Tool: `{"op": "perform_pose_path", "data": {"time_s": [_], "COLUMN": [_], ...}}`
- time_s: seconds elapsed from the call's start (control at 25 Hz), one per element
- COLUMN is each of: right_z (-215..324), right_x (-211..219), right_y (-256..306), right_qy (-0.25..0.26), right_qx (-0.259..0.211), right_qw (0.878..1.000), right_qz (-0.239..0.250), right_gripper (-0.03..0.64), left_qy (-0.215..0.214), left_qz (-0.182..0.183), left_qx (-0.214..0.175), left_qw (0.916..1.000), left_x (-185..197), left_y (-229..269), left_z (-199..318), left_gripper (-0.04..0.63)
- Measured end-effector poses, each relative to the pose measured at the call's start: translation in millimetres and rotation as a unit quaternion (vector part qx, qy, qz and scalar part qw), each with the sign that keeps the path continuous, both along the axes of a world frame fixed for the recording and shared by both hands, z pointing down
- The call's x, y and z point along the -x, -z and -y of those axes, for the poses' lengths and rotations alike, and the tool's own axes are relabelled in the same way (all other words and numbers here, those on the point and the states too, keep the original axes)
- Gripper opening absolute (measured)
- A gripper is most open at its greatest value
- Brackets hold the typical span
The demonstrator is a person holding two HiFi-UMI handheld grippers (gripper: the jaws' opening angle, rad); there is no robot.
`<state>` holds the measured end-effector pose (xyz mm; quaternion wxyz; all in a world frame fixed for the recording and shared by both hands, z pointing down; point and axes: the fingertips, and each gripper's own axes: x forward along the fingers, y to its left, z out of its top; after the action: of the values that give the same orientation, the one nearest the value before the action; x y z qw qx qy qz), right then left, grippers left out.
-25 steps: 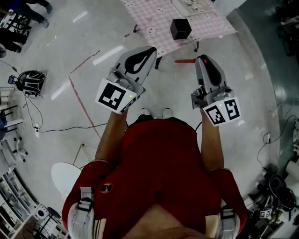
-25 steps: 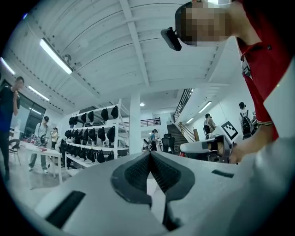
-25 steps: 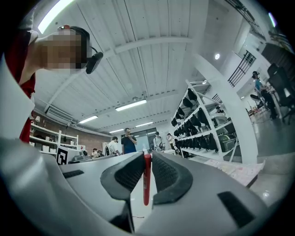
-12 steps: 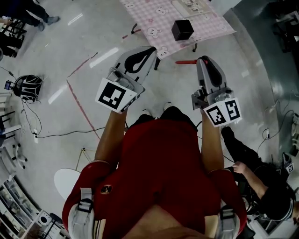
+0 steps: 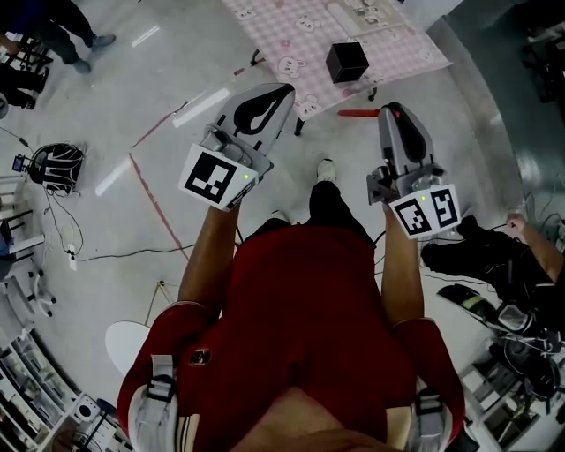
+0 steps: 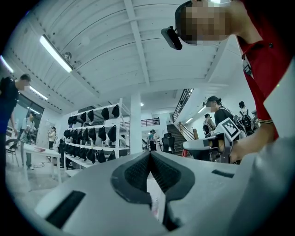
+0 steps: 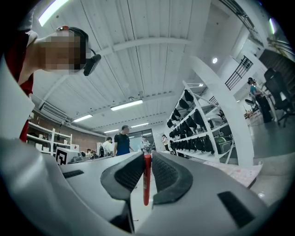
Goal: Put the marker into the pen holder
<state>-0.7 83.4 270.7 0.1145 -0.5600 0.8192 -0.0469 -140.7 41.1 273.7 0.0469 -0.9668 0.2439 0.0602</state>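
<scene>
A red marker (image 5: 357,113) juts leftward from the tips of my right gripper (image 5: 387,109), which is shut on it. In the right gripper view the marker (image 7: 146,177) stands upright, clamped between the dark pads (image 7: 130,174). The pen holder (image 5: 346,62), a black cube-shaped box, sits on the pink checked table (image 5: 291,22) just beyond the grippers. My left gripper (image 5: 286,92) hovers at the table's near edge, left of the holder. Its jaws meet at the tips in the left gripper view (image 6: 150,154) and hold nothing.
Papers (image 5: 362,12) lie on the table behind the holder. A table leg (image 5: 298,126) stands under the near edge. Red tape lines (image 5: 154,190) cross the glossy floor. A bag and cables (image 5: 55,159) lie at left. A person with black gear (image 5: 494,256) crouches at right.
Both grippers have moved forward toward the table, the marker still held. The wearer's foot has stepped forward. The person at right has shifted.
</scene>
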Motion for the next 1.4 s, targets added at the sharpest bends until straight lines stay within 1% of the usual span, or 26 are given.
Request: {"op": "perform_pose_path", "data": {"time_s": [0.08, 0.2, 0.36, 0.6, 0.88, 1.12, 1.24, 1.4], "right_z": [9.2, 28.6, 61.3, 92.8, 142.2, 172.9, 189.2, 209.7], "right_x": [-10.0, -28.0, -52.8, -76.3, -114.6, -134.7, -145.6, -158.2], "right_y": [-1.0, -5.9, -15.7, -8.4, -26.7, -36.3, -44.1, -56.5], "right_qy": [0.001, 0.004, 0.011, 0.022, 0.042, 0.061, 0.072, 0.089], "right_qx": [0.0, -0.001, 0.002, 0.007, 0.019, 0.028, 0.033, 0.04], "right_qw": [1.0, 1.0, 1.0, 1.0, 0.999, 0.998, 0.997, 0.995], "right_qz": [0.001, 0.001, -0.003, 0.001, 0.008, 0.004, 0.001, 0.001], "right_gripper": [0.054, 0.054, 0.054, 0.054, 0.054, 0.054, 0.054, 0.052], "left_qy": [0.005, 0.01, 0.019, 0.035, 0.057, 0.061, 0.073, 0.085], "left_qz": [0.001, 0.013, 0.01, 0.016, 0.027, 0.026, 0.036, 0.037], "left_qx": [-0.001, 0.007, 0.009, 0.014, 0.017, 0.022, 0.029, 0.027], "left_qw": [1.0, 0.9998, 0.9997, 0.9992, 0.9979, 0.9975, 0.9963, 0.9953], "left_x": [-8.1, -24.8, -49.3, -67.7, -102.5, -129.0, -143.2, -162.9], "left_y": [-0.1, -9.4, -16.2, -11.5, -26.2, -32.9, -40.4, -45.1], "left_z": [9.7, 29.0, 60.7, 88.0, 127.5, 150.5, 162.8, 176.8], "left_gripper": [0.006, 0.006, 0.006, 0.006, 0.006, 0.006, 0.006, 0.006]}}
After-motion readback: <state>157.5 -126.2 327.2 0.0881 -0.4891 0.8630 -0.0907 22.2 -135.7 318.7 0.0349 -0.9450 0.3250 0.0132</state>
